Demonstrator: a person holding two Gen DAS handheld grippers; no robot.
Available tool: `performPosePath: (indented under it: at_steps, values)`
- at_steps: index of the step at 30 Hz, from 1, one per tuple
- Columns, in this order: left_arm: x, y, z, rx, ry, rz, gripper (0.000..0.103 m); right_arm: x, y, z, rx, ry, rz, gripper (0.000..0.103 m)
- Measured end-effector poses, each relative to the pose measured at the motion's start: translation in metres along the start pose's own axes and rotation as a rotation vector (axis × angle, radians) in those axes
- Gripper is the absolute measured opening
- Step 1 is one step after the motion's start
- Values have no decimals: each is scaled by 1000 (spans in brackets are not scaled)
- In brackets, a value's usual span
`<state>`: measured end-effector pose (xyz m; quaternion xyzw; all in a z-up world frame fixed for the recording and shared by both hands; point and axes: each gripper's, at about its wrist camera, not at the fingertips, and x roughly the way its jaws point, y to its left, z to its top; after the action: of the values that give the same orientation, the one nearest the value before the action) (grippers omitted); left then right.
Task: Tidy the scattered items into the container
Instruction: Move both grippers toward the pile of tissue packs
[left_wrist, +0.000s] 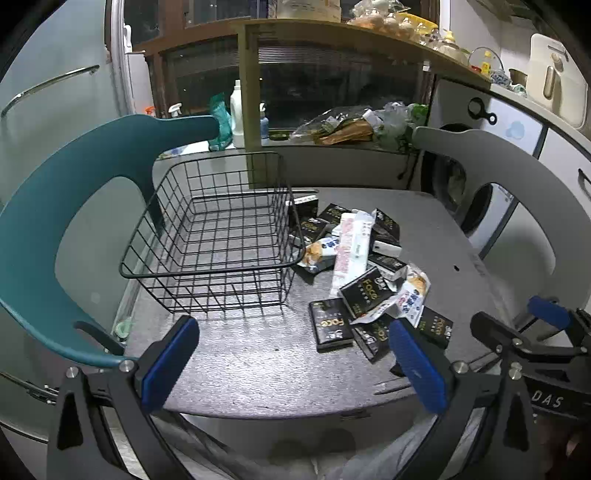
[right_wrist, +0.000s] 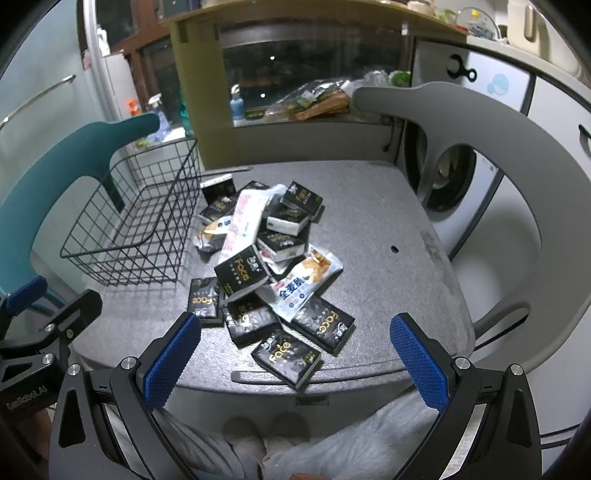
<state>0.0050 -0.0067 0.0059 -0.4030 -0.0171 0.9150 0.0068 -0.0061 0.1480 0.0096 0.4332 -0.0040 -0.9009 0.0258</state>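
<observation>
Right wrist view: "Face" is read on black tissue packs (right_wrist: 271, 280) heaped mid-worktop (right_wrist: 369, 221), beyond right gripper (right_wrist: 295, 354) fingers (right_wrist: 419, 360) held apart, empty.

The grey desk (right_wrist: 369, 206) carries an empty black wire basket (right_wrist: 129, 236) and, just beside it, a pile of packets (right_wrist: 273, 266), ahead of both claws.

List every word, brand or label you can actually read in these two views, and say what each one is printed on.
"Face": black tissue packs in the pile on the grey table.
"GenRobot.AI": left gripper body, right wrist view.
"DAS": right gripper body, left wrist view; any further letters are hidden.
White and blue snack wrapper: large Chinese characters, not clear enough to quote.
Pink and white pack: print too small.
</observation>
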Motion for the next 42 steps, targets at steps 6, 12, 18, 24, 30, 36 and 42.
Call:
performPosePath:
  at_steps: [6,12,18,24,30,36,42]
  values:
    - [2,0,-1,-6,1,-21,103,2,1,1,-18,5,3,103]
    - [13,-4,-7,32,45,-23,103,11,2,-3,-64,-4,41,103]
    - [19,5,-20,2,86,-62,103,21,14,-5,-127,-9,86,103]
    - [18,12,-26,-18,83,-77,103,46,30,-8,-150,21,158,103]
    - [16,11,-36,-14,81,-68,102,80,27,-22,-163,78,127,102]
    - [33,-7,-45,24,134,-93,102,109,-7,-26,-90,142,65,102]
    - [69,-23,-57,45,202,-98,102,126,-22,-31,-107,180,34,98]
